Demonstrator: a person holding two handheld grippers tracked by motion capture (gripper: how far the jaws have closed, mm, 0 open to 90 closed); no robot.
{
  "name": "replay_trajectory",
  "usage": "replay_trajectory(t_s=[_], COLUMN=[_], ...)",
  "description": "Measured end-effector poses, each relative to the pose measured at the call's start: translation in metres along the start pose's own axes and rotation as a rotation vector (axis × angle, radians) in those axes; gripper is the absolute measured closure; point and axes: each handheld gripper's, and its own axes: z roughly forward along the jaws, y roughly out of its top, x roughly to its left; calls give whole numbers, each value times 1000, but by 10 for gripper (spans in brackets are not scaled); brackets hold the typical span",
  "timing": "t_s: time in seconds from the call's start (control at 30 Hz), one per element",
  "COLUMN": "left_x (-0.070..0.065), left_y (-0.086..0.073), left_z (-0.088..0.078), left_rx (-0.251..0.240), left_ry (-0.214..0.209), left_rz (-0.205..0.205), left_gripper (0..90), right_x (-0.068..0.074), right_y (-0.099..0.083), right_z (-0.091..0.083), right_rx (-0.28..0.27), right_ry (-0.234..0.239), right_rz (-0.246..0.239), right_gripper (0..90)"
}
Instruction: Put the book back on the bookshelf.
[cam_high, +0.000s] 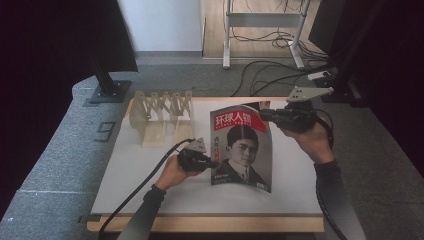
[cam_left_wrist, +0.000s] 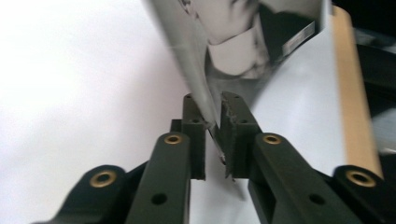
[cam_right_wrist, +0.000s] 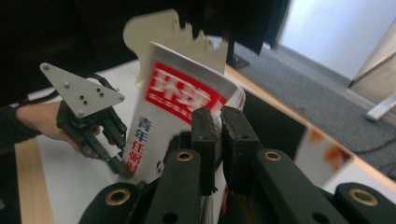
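Centre of the high view: magazine (cam_high: 243, 147) held upright over the white table (cam_high: 150, 170), cover facing the camera, red masthead up. Both grippers on it.

Left gripper (cam_high: 209, 164), left of centre: jaws narrowed onto the lower spine-side edge of the magazine; the left gripper view shows the thin edge (cam_left_wrist: 205, 100) running down between the pads. Left hand (cam_high: 175, 172) low, just above the tabletop, forearm coming up from the bottom edge.

Right gripper (cam_high: 266, 115), upper right of centre: jaws pinched on the top edge, seen close in the right gripper view with the masthead (cam_right_wrist: 184, 93) just beyond the pads. Right hand (cam_high: 312, 140) raised, wrist cocked inward, grey plate on top.

Wooden slotted rack (cam_high: 160, 117) stands in the upper left of the table, well apart from the magazine.

Judgement: carry step, magazine lifted and stood on edge, likely bound for the rack. Next move would call for both hands travelling together toward the upper left, keeping the spine vertical to meet a slot.
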Motion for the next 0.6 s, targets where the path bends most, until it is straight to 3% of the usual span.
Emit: replay_trajectory(t_s=[0.13, 0.2, 0.4, 0.6], left_x=[-2, -3, -6, -6], left_y=[-2, -8, -12, -12], left_z=[-9, -6, -5, -5], left_rx=[0, 25, 15, 15], left_ry=[95, 91, 94, 93], left_rz=[42, 59, 59, 57], left_gripper=[872, 873, 867, 863], right_x=[0, 0, 1, 1], right_y=[0, -4, -10, -11], right_z=[-7, -7, -9, -10], right_rx=[0, 17, 38, 38], right_ry=[-38, -54, -90, -89], right_rz=[-15, -25, -52, -56], right_gripper=[833, 832, 831, 827])
